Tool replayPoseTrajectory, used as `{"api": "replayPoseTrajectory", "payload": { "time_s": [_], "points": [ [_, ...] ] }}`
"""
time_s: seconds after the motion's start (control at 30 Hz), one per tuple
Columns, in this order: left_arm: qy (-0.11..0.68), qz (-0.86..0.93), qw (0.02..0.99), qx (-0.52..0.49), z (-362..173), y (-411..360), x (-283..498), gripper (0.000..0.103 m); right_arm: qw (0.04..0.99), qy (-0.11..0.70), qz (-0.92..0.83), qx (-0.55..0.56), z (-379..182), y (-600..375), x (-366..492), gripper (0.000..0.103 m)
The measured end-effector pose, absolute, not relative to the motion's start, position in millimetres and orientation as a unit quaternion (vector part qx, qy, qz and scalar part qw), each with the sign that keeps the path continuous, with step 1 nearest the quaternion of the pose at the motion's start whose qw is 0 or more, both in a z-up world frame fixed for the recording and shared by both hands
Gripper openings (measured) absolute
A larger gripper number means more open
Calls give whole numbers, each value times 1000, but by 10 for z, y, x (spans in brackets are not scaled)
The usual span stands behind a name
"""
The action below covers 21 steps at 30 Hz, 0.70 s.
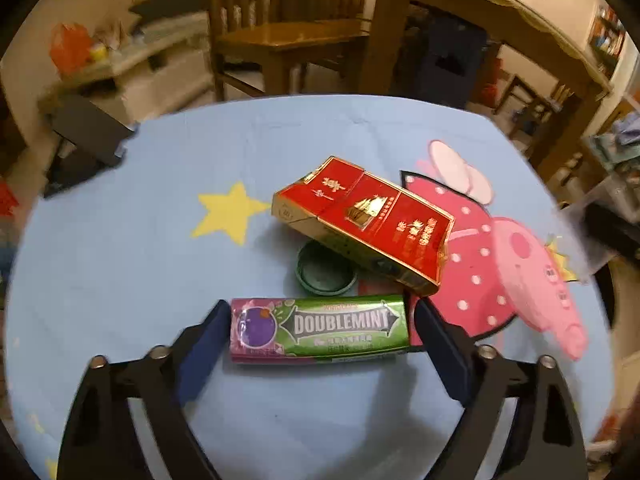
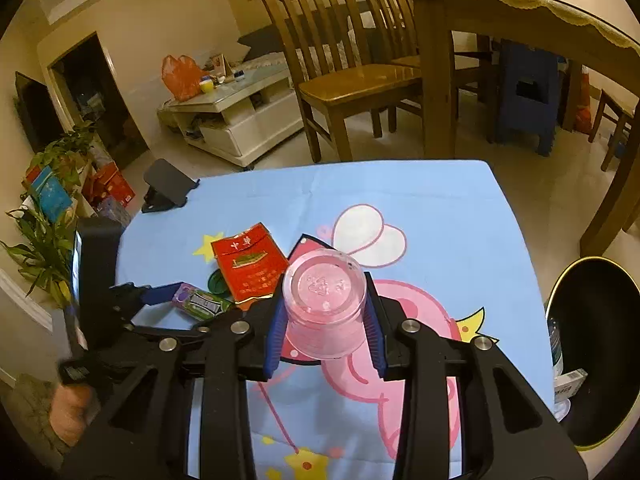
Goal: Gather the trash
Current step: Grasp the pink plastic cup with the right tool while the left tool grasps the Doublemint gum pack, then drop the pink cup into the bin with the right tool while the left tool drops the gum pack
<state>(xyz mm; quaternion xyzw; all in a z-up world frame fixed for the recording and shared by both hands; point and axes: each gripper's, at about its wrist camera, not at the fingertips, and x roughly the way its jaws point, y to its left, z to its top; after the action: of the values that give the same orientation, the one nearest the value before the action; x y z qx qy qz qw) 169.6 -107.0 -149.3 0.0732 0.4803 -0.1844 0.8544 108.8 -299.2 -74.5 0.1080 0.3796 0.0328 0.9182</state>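
Observation:
A green and purple Doublemint gum pack (image 1: 320, 330) lies on the blue cartoon tablecloth (image 1: 120, 280). My left gripper (image 1: 320, 307) straddles it lengthwise, one pad at each end, with a sliver of gap still showing at the right end. Just behind the pack a red cigarette box (image 1: 364, 216) leans on a dark green bottle cap (image 1: 326, 270). In the right wrist view my right gripper (image 2: 325, 300) is shut on a clear plastic cup (image 2: 324, 300), held above the cloth with its base towards the camera. The gum pack (image 2: 198, 302) and red box (image 2: 248, 266) lie to its left.
A black bin with a yellow rim (image 2: 592, 352) stands by the table's right edge, with a bottle and a small box inside. A black phone stand (image 2: 166, 186) sits at the far left corner. Wooden chairs (image 2: 352, 64) and a dining table stand beyond.

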Motion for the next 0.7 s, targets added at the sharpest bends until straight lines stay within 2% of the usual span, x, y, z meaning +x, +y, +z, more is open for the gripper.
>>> {"api": "replayPoseTrajectory", "payload": {
  "time_s": [0.27,0.47,0.7],
  "points": [
    [464,-167,868,60,-1481,-907,1376,77,927,355,26,118,-590,-3147,908,34],
    [439,-141,886,56,-1268,-677,1012,77,941,323,8,102,-377,-3300,627,34],
    [381,-189,902,80,-782,-1147,613,77,929,347,-39,118,-592,-3804,457,34]
  ]
}}
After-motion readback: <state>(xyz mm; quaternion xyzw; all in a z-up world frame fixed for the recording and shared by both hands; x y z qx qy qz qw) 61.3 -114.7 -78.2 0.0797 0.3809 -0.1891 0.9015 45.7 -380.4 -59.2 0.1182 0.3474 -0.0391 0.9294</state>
